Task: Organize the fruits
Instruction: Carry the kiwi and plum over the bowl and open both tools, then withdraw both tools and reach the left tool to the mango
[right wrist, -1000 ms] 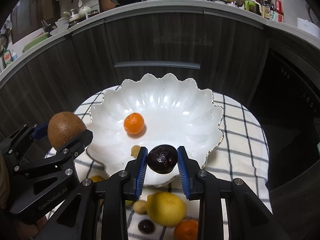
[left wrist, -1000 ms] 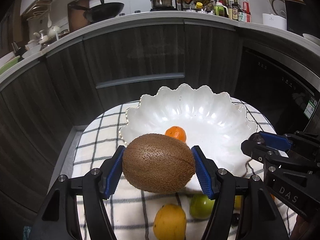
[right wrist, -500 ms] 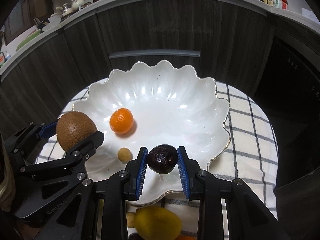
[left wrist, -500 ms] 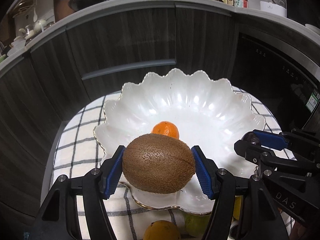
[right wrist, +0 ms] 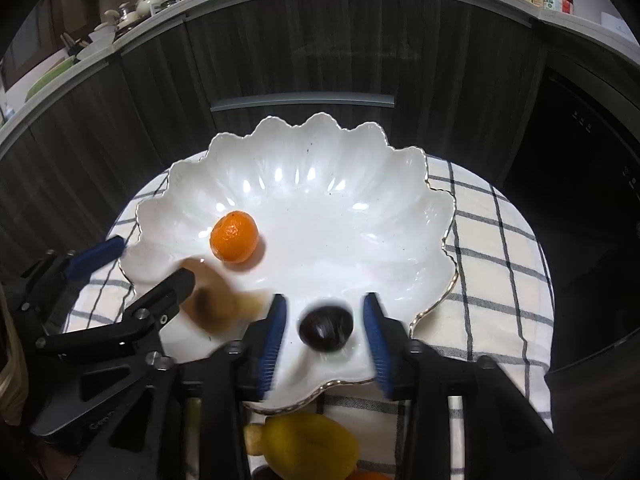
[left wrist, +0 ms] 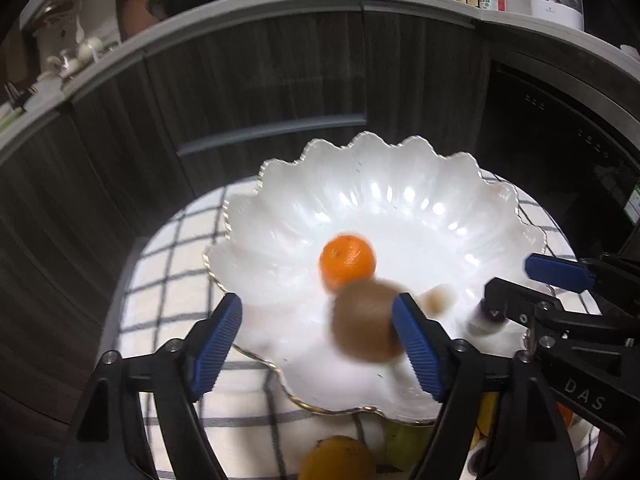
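A white scalloped bowl (left wrist: pixel 400 200) (right wrist: pixel 320 168) stands on a checked cloth. A mandarin (left wrist: pixel 347 261) (right wrist: pixel 234 241) lies in it. My left gripper (left wrist: pixel 318 342) is open over the bowl's near rim; the brown kiwi (left wrist: pixel 366 326) (right wrist: pixel 210 300) is blurred below it, loose in the bowl. My right gripper (right wrist: pixel 325 334) is open; the dark round fruit (right wrist: pixel 326 328) lies in the bowl between its fingers, untouched. A small tan fruit (left wrist: pixel 436 300) lies near the kiwi.
Loose fruit lies on the cloth (right wrist: pixel 500 248) in front of the bowl: a yellow lemon (right wrist: pixel 310 446), an orange fruit (left wrist: pixel 338 458) and a green one (left wrist: pixel 404 442). Dark cabinet fronts (right wrist: pixel 300 52) rise behind the table, a dark appliance (left wrist: pixel 560 128) at right.
Both grippers have opened. The kiwi has dropped from the left gripper and the dark fruit from the right gripper into the bowl. Both grippers moved further over the bowl.
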Tool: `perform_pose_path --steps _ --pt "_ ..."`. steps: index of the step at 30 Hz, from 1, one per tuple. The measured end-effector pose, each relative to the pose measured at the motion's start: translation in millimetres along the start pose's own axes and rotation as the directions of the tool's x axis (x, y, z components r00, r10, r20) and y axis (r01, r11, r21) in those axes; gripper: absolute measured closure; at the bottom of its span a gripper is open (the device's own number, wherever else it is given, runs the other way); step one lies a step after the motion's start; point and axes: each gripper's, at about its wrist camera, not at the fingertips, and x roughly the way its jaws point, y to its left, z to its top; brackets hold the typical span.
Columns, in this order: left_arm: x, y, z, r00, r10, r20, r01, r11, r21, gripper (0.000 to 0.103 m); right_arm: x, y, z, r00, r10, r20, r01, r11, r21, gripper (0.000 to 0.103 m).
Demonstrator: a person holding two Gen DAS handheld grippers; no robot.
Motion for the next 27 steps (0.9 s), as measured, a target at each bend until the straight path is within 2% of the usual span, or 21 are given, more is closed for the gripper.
perform_pose_path --steps 4,6,9,12,17,24,27 --pt "-4 6 1 1.000 0.025 0.004 -0.025 1.000 -0.012 0.016 -7 -3 1 0.999 -0.042 0.019 0.042 0.999 0.019 0.032" --pt "-9 7 1 0.999 0.047 0.017 -0.047 0.999 -0.009 0.011 -13 -2 1 0.997 -0.073 0.038 0.073 0.997 0.014 0.027" --pt "-15 8 -1 0.996 0.082 0.027 -0.081 0.997 -0.018 0.004 -23 -1 1 0.993 -0.100 0.063 0.100 0.995 0.013 0.025" --pt "-20 10 -3 0.996 0.090 0.025 -0.089 0.995 -0.043 0.000 -30 -1 1 0.990 -0.118 0.078 0.117 0.993 0.018 0.023" --pt "-36 10 -9 0.992 0.121 0.044 -0.119 0.991 -0.055 0.000 -45 -1 -4 0.984 -0.144 0.102 0.141 0.989 0.037 0.023" --pt "-63 13 -27 0.977 0.203 0.064 -0.193 0.972 -0.134 0.000 -62 -3 -21 0.979 -0.176 0.104 0.168 0.983 0.078 0.023" --pt "-70 16 -37 0.979 0.197 0.053 -0.187 0.972 -0.145 0.000 -70 -1 -30 0.976 -0.193 0.106 0.185 0.980 0.078 0.023"
